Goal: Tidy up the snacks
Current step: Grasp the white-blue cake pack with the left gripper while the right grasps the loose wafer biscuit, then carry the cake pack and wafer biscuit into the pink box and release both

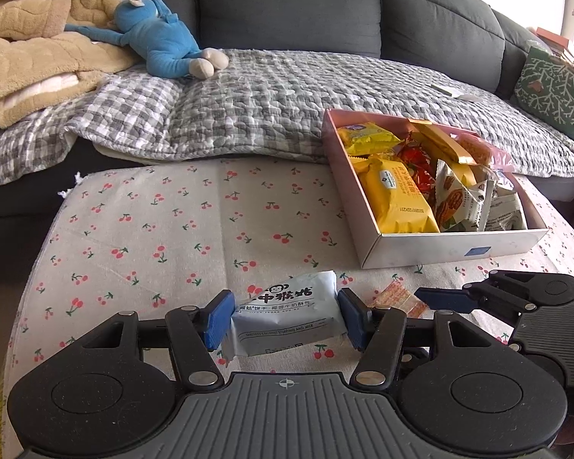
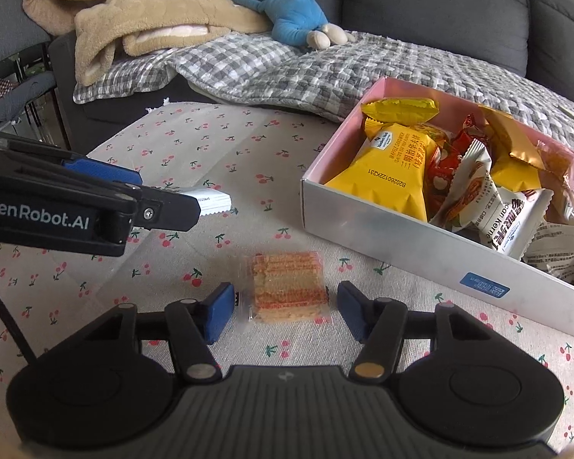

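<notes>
Closest to my left wrist camera, the left tool (image 1: 286, 315) pinches a pale blue biscuit packet (image 1: 287, 315), both blue pads pressed against its ends, just above the cherry-print cloth on the surface (image 1: 172, 229). To the right, the right tool (image 1: 445, 300) shows side-on, with a small clear-wrapped wafer (image 1: 398, 298) lying on the cloth beside its blue pad. Farther right sits the open snack box (image 1: 451, 246), crowded with yellow, red and white packets. Beyond it, a checked quilt (image 1: 248, 107) covers the sofa, where a blue plush toy (image 1: 160, 38) lies on a tan blanket (image 1: 30, 49).

From my right wrist camera, the right tool (image 2: 286, 311) stands spread around the wafer (image 2: 287, 287), which rests flat on the cloth; the left pad is nearly at the wrapper's edge, the right pad clear of it. At the left, the left tool (image 2: 180, 199) reaches in with the biscuit packet's edge (image 2: 214, 201) showing. The snack box (image 2: 401, 244) lies to the far right.
</notes>
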The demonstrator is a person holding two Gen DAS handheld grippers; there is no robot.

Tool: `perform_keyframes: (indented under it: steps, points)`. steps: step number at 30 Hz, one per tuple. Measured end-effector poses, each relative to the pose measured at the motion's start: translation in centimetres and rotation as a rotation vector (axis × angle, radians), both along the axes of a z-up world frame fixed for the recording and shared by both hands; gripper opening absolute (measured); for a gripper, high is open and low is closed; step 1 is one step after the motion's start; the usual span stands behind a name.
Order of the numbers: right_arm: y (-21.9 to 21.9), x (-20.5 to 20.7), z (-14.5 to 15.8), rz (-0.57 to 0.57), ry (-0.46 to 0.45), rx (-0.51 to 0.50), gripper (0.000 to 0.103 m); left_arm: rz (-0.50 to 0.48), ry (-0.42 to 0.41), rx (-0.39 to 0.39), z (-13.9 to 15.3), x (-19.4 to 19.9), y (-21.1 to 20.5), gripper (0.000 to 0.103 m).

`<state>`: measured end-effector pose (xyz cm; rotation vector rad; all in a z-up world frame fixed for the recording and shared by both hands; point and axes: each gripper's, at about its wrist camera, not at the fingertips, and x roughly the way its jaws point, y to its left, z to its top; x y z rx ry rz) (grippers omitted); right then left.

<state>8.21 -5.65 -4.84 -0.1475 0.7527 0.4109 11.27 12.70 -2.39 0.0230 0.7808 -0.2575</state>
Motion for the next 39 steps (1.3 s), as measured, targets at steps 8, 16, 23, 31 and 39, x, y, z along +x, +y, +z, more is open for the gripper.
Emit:
perform_keyframes:
  steps: [8,16,23,31,39]
  points:
    - [0.0,-0.7,0.1,-0.005,-0.019,-0.007,0.039,-0.009,-0.004,0.003,0.2,-0.6,-0.1,0.058]
    - [-1.6,-1.5,0.7,-0.026,-0.026,-0.014,0.039,-0.018,-0.016,0.012,0.5,-0.8,-0.7,0.058]
    - [-3.8,-2.2,1.7,-0.058,-0.045,0.003,0.039,-0.037,-0.026,0.022,0.6,-1.0,-1.9,0.058]
    - [-6.2,-2.9,2.6,-0.073,-0.072,0.023,0.039,-0.053,-0.05,0.033,1.0,-1.4,-3.7,0.058]
    - [-8.8,-2.7,4.0,-0.084,-0.097,0.073,0.039,-0.068,-0.121,0.023,2.0,-1.7,-5.9,0.058]
